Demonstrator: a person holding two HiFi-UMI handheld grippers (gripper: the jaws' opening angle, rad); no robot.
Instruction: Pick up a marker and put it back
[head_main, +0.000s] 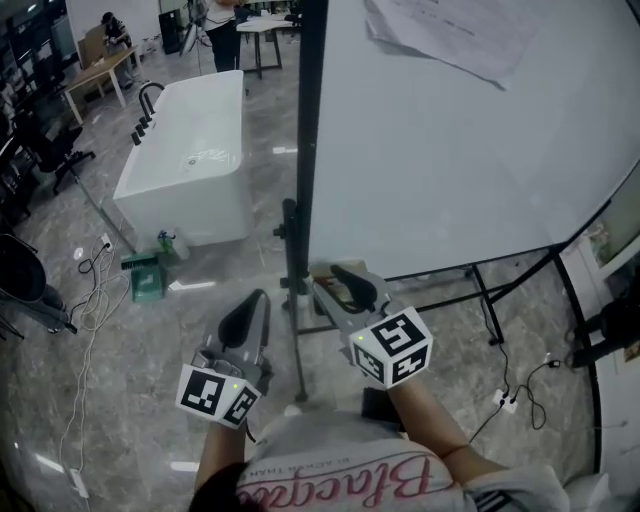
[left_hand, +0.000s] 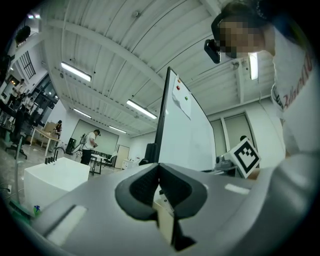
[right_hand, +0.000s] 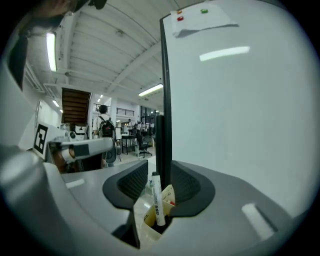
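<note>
A white marker (right_hand: 157, 197) with a dark cap stands upright between the jaws of my right gripper (right_hand: 159, 186), its lower end in a yellowish holder (right_hand: 169, 194). The jaws stand apart and neither pad presses on the marker. In the head view the right gripper (head_main: 345, 286) is at the lower left corner of the whiteboard (head_main: 450, 140), beside its black post (head_main: 305, 130). My left gripper (head_main: 245, 318) hangs to the left of the post, over the floor. Its pads meet in the left gripper view (left_hand: 159, 181) with nothing held.
A white bathtub (head_main: 190, 160) stands on the marble floor to the left, with a green object (head_main: 145, 276) and loose cables (head_main: 95, 290) near it. The whiteboard's black stand legs (head_main: 485, 300) and a power strip (head_main: 507, 402) are on the right. Paper (head_main: 450, 35) hangs on the board.
</note>
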